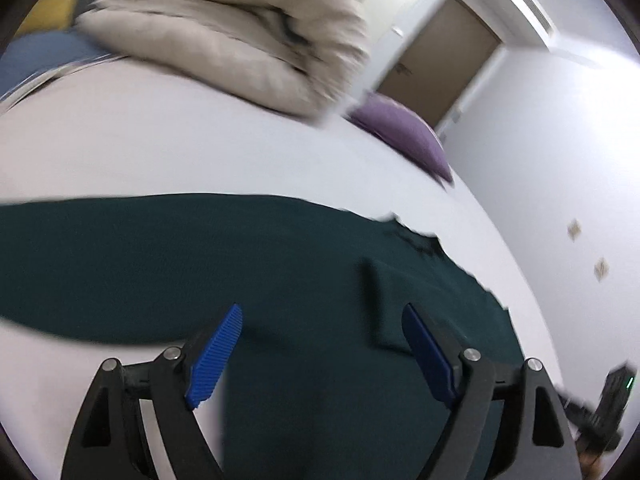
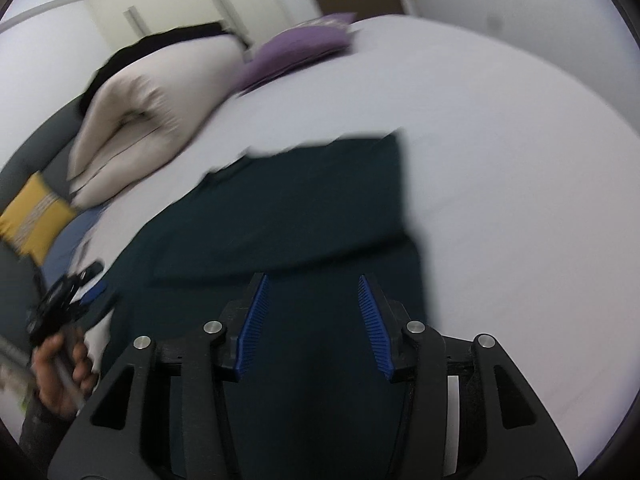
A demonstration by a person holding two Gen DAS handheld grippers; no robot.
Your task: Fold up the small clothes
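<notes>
Mid-fold, judged: dark green garment (image 2: 288, 216) lies flat on the white bed (image 2: 520, 200), one side panel already turned over onto the body, toward the bed's near edge. Both tools are between grasps. Left gripper (image 1: 322, 320) hovers over the cloth, fingers spread wide, holding nothing. Right gripper (image 2: 312, 300) likewise parted and empty above the lower part. Next move likely calls for pinching an edge or hem to fold again. Fabric looks smooth, matte; frames blurred.

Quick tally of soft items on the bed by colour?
Dark green garment: 1
Beige duvet: 1
Purple cushion: 1
Yellow cushion: 1
Total: 4
</notes>
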